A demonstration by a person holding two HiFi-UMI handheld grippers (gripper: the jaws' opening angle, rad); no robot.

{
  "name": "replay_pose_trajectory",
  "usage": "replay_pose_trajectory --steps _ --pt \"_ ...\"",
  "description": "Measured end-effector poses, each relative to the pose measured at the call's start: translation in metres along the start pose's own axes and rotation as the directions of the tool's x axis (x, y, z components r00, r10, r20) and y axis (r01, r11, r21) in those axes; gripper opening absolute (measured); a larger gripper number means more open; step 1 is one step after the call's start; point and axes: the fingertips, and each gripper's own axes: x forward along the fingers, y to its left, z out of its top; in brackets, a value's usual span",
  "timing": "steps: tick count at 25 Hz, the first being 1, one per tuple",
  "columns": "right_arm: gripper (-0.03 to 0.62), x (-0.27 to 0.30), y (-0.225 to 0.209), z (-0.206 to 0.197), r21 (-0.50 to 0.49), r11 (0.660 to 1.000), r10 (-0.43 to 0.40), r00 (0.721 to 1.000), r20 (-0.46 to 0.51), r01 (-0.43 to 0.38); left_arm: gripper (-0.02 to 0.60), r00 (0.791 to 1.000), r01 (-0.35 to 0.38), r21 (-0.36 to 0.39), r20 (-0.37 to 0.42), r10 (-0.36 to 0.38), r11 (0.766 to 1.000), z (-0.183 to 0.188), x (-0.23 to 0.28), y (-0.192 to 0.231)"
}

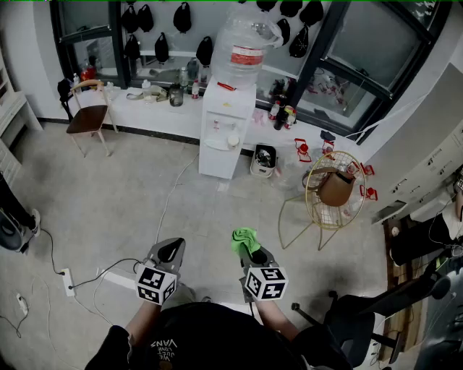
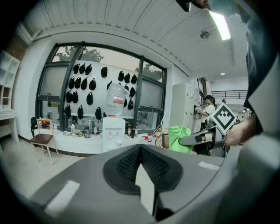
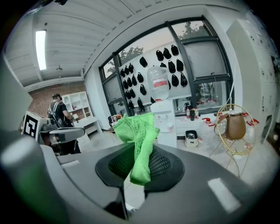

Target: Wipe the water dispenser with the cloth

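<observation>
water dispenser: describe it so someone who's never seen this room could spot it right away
Find the dark-framed window wall hung with black bags. The water dispenser stands on the floor against the low white ledge beneath it, between a brown chair and a gold wire chair. It is the only tall white cabinet there, topped by a big clear bottle with a red label.

Cloth (image 3: 138, 140) fuzzy green terry-like weave, water dispenser (image 1: 226, 130) smooth white plastic, bottle (image 1: 242, 43) clear plastic, floor (image 1: 130, 195) matt grey.

A black, white-lettered shirt (image 1: 210, 336) is worn; 2 grey hand-held grippers (image 1: 171, 249) (image 1: 250, 250) bear marker cubes (image 1: 155, 284) (image 1: 265, 282).
</observation>
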Motion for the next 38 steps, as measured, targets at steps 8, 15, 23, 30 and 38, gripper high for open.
replay_pose_trajectory --steps 8,15,23,30,38 --pt "0.078 0.011 -0.004 0.004 0.031 0.999 0.020 0.999 0.025 -0.020 -0.002 1.000 -0.007 -0.013 -0.016 0.007 1.000 -0.006 0.001 0.000" --pt "0.078 0.053 0.006 0.019 0.035 0.999 -0.003 1.000 0.016 0.003 -0.002 1.000 0.024 -0.011 0.000 -0.024 1.000 0.007 0.027 0.041" --pt "0.078 0.103 0.022 0.061 0.052 0.996 -0.068 0.996 0.050 0.066 -0.002 0.996 0.093 0.029 0.010 -0.093 0.995 0.039 0.063 0.106" --pt "0.078 0.136 0.027 0.079 0.075 0.989 -0.131 0.990 0.060 0.126 -0.002 0.986 0.168 0.072 -0.004 -0.168 0.983 0.051 0.084 0.142" --pt "0.078 0.165 0.006 0.093 0.101 0.981 -0.171 0.984 0.051 0.165 -0.002 0.984 0.175 0.052 -0.045 -0.172 0.983 0.051 0.111 0.168"
